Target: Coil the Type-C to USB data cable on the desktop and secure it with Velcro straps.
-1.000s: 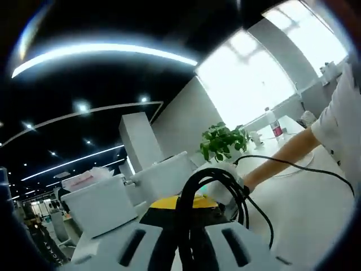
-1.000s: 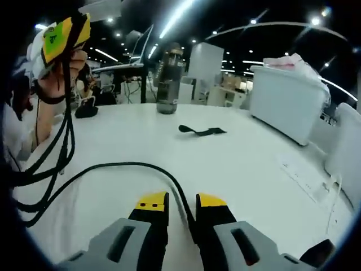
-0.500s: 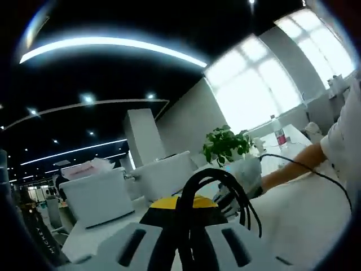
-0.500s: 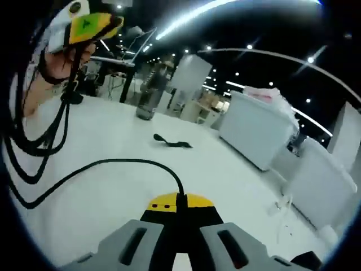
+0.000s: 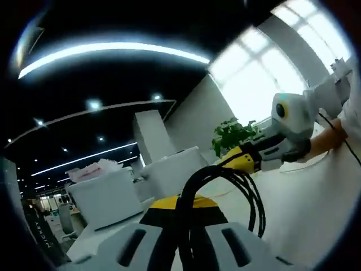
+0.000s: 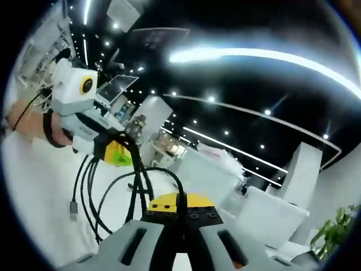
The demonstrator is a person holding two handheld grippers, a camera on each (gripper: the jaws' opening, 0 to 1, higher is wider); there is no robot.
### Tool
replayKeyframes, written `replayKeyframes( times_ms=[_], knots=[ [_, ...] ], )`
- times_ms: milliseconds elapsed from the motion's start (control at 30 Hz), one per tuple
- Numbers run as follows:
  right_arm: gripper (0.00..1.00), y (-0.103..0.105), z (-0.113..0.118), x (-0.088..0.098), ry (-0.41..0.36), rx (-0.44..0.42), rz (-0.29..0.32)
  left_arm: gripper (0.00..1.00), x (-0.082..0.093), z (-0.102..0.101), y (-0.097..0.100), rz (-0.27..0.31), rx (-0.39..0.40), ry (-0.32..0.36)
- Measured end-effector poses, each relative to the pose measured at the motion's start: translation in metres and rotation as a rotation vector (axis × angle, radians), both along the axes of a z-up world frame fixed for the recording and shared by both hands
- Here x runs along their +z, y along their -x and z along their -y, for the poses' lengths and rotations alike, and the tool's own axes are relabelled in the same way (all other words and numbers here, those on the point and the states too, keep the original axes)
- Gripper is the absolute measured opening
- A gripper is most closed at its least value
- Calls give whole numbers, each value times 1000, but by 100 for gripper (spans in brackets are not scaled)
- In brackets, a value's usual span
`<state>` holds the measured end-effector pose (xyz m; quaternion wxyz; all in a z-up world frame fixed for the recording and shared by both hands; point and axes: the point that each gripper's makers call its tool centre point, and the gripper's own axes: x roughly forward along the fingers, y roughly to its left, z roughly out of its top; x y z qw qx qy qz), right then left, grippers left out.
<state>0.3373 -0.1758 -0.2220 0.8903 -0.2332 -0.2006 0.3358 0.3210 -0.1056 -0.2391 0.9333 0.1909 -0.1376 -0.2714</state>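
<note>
The black data cable hangs in several loops from my left gripper, which is shut on the bundle at the bottom of the left gripper view. My right gripper reaches in from the right, its yellow tips at the top of the loops. In the right gripper view, my right gripper is shut on a strand of the cable. That strand arcs over to the left gripper, held up at the left. A plug end dangles below the loops.
The white desktop lies below to the right. White bins and a green plant stand behind it. A person's forearm holds the right gripper. More white boxes sit at the right of the right gripper view.
My right gripper has lifted off the desktop with the cable strand and come up close to the left gripper's loops. Both views have tilted upward.
</note>
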Motion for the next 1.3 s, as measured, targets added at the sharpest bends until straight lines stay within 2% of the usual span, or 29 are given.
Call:
replayKeyframes(
  times_ms=[33,100,167,233,367,433,567,633,667,700,733,800,833,867,900,967,1000,1067,1100,1133,1167,1233,1300],
  knots=[
    [1,2,-2,1,3,4,6,6,-2,-1,-2,8,18,-18],
    [1,6,-4,2,14,6,26,6,-3,-2,-4,62,57,-77],
    [1,7,-6,1,34,7,41,6,-4,-2,-5,66,72,-77],
    [1,7,-6,2,23,15,37,7,-2,-5,-6,74,83,-72],
    [1,9,-8,2,23,27,35,14,2,-17,-11,84,124,-39],
    [1,17,-15,1,-10,97,3,15,1,-19,-13,62,115,-10],
    [1,24,-22,-4,-45,174,-84,15,-6,-17,-16,28,101,-27],
    [1,22,-24,-11,-53,206,-145,11,-12,-16,-17,7,98,-71],
    [1,20,-24,-13,-63,211,-167,7,-17,-18,-19,1,115,-125],
    [2,19,-27,-22,-52,241,-229,6,-19,-17,-20,-9,126,-131],
    [2,18,-29,-27,-49,256,-266,6,-20,-16,-21,-31,120,-96],
    [3,13,-30,-32,-105,274,-338,6,-24,-20,-25,-46,149,-121],
    [4,11,-29,-31,-115,277,-349,6,-23,-20,-25,-49,143,-115],
    [5,8,-27,-30,-118,259,-351,6,-24,-22,-26,-76,150,-90],
    [9,5,-23,-27,-113,229,-335,6,-25,-24,-27,-87,155,-89],
    [22,7,-23,-19,-40,200,-250,6,-26,-28,-29,-104,172,-88],
    [27,12,-27,-16,-13,201,-228,6,-26,-29,-30,-110,177,-85],
    [27,22,-36,-13,11,216,-196,6,-26,-29,-30,-122,184,-83],
    [27,25,-42,-14,47,199,-164,6,-27,-28,-31,-131,189,-81],
    [27,23,-46,-19,135,140,-90,6,-27,-27,-31,-141,192,-80],
    [27,21,-49,-18,188,91,-3,6,-28,-25,-30,-152,193,-81],
    [23,20,-55,-21,266,33,107,6,-29,-21,-28,-180,185,-82],
    [20,14,-59,-30,316,-14,118,6,-30,-11,-23,-214,152,-76]
  ],
)
